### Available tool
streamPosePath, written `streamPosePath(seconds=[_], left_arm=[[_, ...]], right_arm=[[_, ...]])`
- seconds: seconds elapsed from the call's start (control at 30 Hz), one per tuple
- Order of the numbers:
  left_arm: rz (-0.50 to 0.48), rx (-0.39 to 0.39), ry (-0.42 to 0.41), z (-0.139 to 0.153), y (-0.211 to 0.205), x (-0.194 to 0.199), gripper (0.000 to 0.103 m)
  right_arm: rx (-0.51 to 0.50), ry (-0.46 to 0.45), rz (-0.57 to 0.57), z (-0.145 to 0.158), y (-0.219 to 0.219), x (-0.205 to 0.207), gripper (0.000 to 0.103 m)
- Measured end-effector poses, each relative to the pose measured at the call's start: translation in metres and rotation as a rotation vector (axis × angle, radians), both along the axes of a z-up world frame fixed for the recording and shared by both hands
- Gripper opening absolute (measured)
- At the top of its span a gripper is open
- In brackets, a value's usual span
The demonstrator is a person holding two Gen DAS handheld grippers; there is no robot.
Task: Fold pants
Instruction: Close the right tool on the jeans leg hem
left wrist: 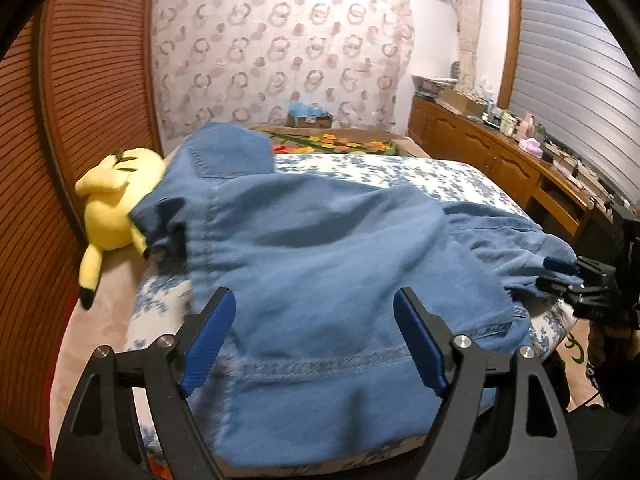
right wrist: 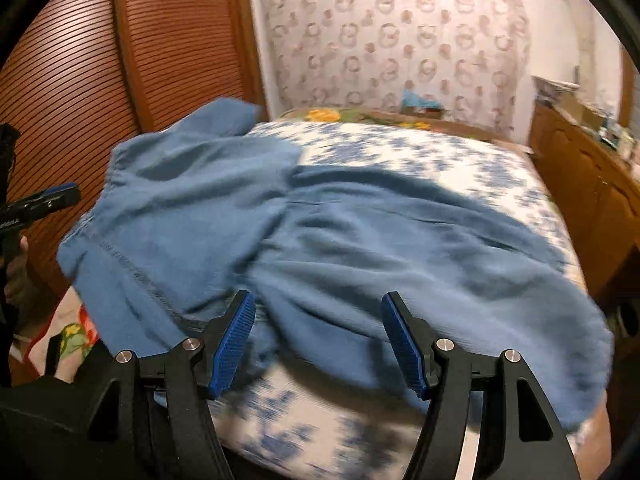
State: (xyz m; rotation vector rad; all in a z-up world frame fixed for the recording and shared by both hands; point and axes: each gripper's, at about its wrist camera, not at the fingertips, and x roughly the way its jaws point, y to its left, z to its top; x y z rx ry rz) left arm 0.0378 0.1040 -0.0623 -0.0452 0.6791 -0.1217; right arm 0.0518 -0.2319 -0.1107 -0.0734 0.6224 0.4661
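Where rumpled, the blue pants (left wrist: 320, 248) bunch.

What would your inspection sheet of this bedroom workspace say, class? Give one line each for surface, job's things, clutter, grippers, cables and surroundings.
Surface: bed with a blue-and-white floral cover.
Job's things: blue pants spread crumpled across the bed, not neatly folded.
Clutter: yellow plush toy at the bed's left edge, beside the pants; box beyond the bed.
Grippers: left gripper open above the pants; right gripper open, fingers clear of the cloth.
Cables: nothing seen.
Surroundings: patterned curtain, slatted wooden door, wooden cabinet loaded with small items, window shutter.
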Motion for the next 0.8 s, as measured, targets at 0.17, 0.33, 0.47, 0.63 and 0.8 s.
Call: streamPosePath(seconds=[0.17,0.33,0.47,0.63,0.8], left_arm=[[-0.046,0.003,0.001,0.000,-0.024,0.009,0.082],[-0.090,0.013,0.003,0.001,-0.044,0.016,0.082],[-0.119,0.023,0.007,0.001,-0.056,0.021,0.082],[-0.147,0.028,0.019,-0.002,-0.070,0.026,0.082],[-0.183,0.032,0.040,-0.009,-0.085,0.029,0.082]], right_arm=[[-0.002,-0.007,-0.116,-0.005,-0.050,-0.004,0.068],[-0.027,-0.004,-0.225,-0.009,-0.088,-0.005,0.068],[-0.034,0.006,-0.292,-0.016,-0.118,-0.007,0.068],[-0.040,0.024,-0.356,-0.024,-0.141,-0.008,0.067],[-0.052,0.039,-0.400,-0.031,-0.157,-0.009,0.067]])
